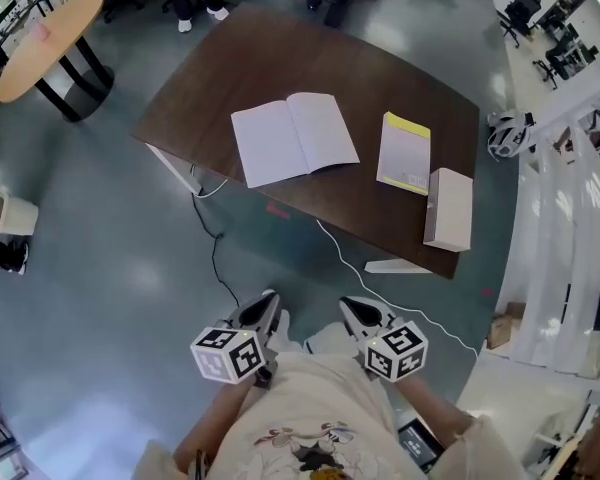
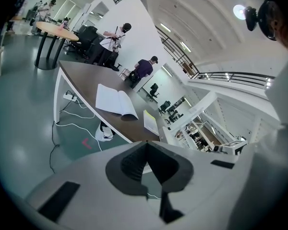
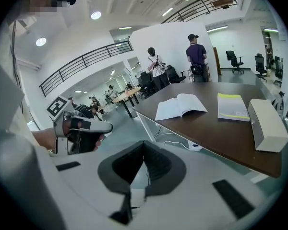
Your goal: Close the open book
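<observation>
The open book lies flat with its white pages up on the dark brown table; it also shows as the open book in the left gripper view and the open book in the right gripper view. Both grippers hang over the floor, well short of the table's near edge. My left gripper is shut and empty, its jaws meeting at a point. My right gripper is likewise shut with nothing in it. The left gripper shows beside it in the right gripper view.
A closed booklet with a yellow strip and a white box lie right of the book. Cables run across the grey floor below the table. A round wooden table stands far left. People stand beyond the table's far side.
</observation>
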Demonstrator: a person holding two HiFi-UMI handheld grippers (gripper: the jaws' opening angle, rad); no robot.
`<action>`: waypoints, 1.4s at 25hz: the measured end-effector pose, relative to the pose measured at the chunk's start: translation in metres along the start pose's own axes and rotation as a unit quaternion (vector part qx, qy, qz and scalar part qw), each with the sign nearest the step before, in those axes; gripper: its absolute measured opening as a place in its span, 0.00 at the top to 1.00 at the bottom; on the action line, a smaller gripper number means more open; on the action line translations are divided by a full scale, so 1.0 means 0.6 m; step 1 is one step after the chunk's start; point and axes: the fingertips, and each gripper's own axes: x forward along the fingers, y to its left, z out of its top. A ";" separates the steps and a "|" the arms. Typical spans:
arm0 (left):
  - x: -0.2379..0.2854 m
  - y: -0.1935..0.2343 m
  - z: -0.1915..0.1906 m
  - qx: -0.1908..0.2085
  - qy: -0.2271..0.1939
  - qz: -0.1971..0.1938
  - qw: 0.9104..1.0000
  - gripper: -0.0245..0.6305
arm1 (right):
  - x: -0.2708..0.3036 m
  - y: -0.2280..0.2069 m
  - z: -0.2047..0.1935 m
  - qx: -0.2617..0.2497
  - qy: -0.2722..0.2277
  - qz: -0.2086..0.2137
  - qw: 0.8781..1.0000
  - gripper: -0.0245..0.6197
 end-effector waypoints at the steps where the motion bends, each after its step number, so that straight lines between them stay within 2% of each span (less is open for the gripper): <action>1: 0.002 0.007 0.011 0.002 0.000 -0.001 1.000 0.95 | 0.009 0.001 0.010 -0.002 -0.001 -0.001 1.000 0.95; 4: 0.009 0.022 0.040 0.007 0.002 -0.005 1.000 0.95 | 0.032 0.000 0.030 -0.004 0.000 -0.002 1.000 0.95; 10: 0.035 0.048 0.062 -0.027 0.000 -0.002 1.000 0.95 | 0.075 -0.019 0.067 -0.014 0.010 0.010 1.000 0.95; 14: 0.073 0.057 0.075 -0.045 0.001 0.007 0.999 0.95 | 0.105 -0.052 0.093 -0.011 0.016 0.023 1.000 0.95; 22: 0.168 0.068 0.134 -0.105 -0.011 0.031 0.994 0.95 | 0.152 -0.144 0.174 -0.050 0.026 0.067 0.996 0.95; 29: 0.258 0.063 0.201 -0.115 -0.015 0.064 0.991 0.95 | 0.202 -0.230 0.240 -0.052 0.029 0.098 0.993 0.95; 35: 0.320 0.028 0.239 -0.089 -0.018 0.078 0.993 0.95 | 0.228 -0.283 0.279 -0.051 0.028 0.115 0.992 0.95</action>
